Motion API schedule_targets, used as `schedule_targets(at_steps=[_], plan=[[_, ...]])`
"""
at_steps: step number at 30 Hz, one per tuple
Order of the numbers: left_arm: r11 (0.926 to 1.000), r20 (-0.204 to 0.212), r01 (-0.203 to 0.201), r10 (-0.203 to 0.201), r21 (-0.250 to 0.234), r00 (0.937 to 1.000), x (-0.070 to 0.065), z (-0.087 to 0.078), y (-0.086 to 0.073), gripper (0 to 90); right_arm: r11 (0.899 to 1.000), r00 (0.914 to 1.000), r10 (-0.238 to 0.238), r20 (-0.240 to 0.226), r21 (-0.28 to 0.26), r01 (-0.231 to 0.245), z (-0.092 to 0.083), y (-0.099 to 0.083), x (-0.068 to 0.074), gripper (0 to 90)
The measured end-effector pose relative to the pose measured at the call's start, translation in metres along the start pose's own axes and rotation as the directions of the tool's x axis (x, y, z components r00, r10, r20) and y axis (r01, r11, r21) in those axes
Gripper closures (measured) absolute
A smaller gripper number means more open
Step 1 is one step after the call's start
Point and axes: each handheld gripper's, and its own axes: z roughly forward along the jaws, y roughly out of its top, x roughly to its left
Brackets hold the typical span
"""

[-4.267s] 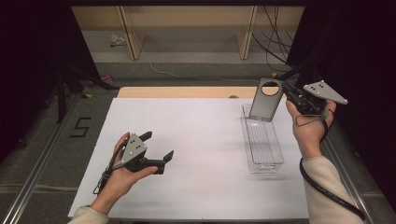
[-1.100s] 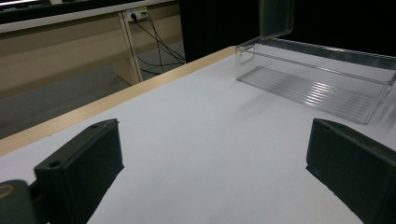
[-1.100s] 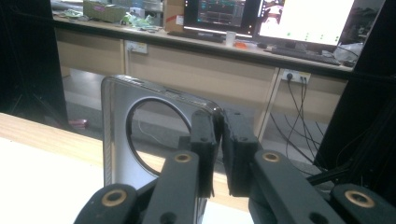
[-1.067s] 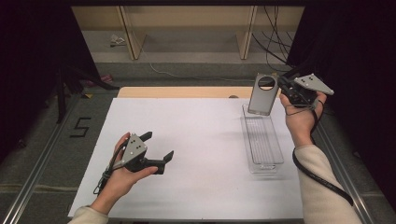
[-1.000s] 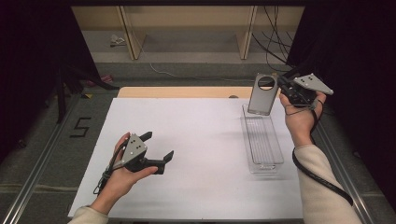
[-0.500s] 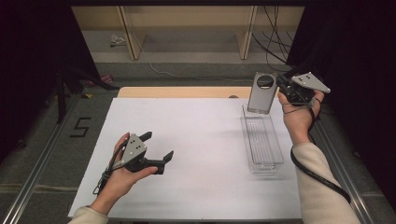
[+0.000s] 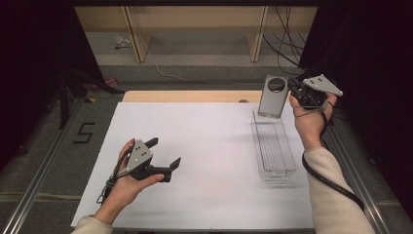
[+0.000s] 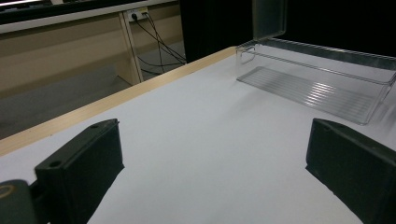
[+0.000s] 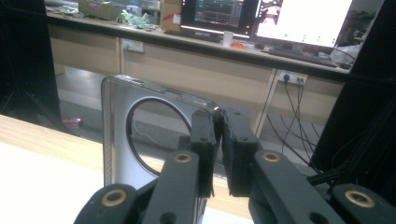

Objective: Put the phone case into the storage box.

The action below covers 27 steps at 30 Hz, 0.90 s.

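A long clear plastic box [image 7: 288, 155] lies on the white table at the right. Its hinged lid [image 7: 272, 97], a grey translucent panel with a round hole, stands upright at the box's far end. My right gripper [image 7: 291, 92] is shut on the lid's right edge. In the right gripper view the pads [image 9: 203, 133] pinch the lid [image 9: 116, 135] near its top corner, with my right gripper [image 9: 218, 128] pointing level. My left gripper [image 7: 164, 152] rests in a hand on the table at the left, open and holding nothing. Beyond my left gripper [image 8: 215, 154] I see the box [image 8: 322, 70] and its raised lid [image 8: 268, 18].
A white sheet [image 7: 209, 141] covers the table, with a wooden strip [image 7: 185, 96] along its far edge. Metal rails [image 7: 44, 161] run along both sides. The floor at the left carries a "5" mark [image 7: 84, 132]. Shelf legs and cables stand behind the table.
The right hand has swung the lid up from a forward lean to upright, drifting slightly away from me. The left hand and its gripper have stayed put.
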Motion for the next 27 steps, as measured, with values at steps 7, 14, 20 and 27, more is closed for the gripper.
schedule_targets(at_steps=[7, 14, 20, 27], plan=[[1.0, 0.0, -0.003, 0.003, 0.002, 1.0, -0.0003, 0.0001, -0.0001, 3.3, 1.0, 1.0, -0.002, 0.001, 0.004, 0.002, 0.0027, -0.0013, 0.0002, 84.2], [1.0, -0.001, -0.001, 0.001, 0.002, 1.0, 0.0004, -0.0004, -0.0003, 3.3, 1.0, 1.0, -0.003, 0.002, 0.009, 0.003, 0.006, -0.003, 0.0, 84.2], [1.0, -0.001, -0.003, 0.003, 0.002, 1.0, 0.0, -0.0003, -0.0002, 3.4, 1.0, 1.0, 0.0, 0.003, 0.011, 0.0, 0.0075, -0.0039, -0.0003, 84.2], [1.0, -0.002, -0.003, 0.003, 0.002, 1.0, 0.0, -0.0004, -0.0003, 3.4, 1.0, 1.0, 0.003, 0.006, 0.015, -0.003, 0.0085, -0.0054, -0.0018, 84.2]])
